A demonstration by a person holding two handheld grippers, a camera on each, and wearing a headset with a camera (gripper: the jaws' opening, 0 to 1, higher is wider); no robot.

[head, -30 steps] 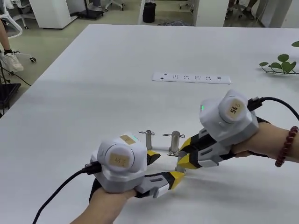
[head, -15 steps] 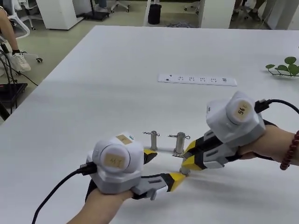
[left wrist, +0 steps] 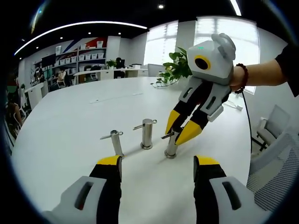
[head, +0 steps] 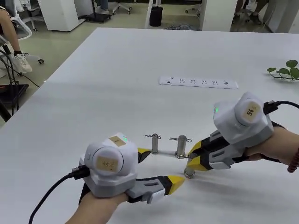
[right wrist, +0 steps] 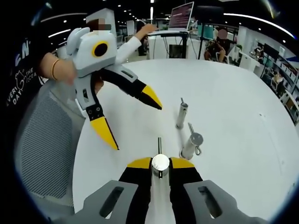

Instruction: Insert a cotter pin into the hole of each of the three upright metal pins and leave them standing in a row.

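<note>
Head view: the end metal pin and middle metal pin, just beyond my spread left tool, already carry cotter pins, and my right tool is pressed shut at the third metal pin, so I judge one insertion unfinished. Left gripper view: all three stand in a row ahead of my jaws on the white tabletop, with office desks and windows behind. Right gripper view: my jaws pinch the last cotter pin at that pin's head.
</note>
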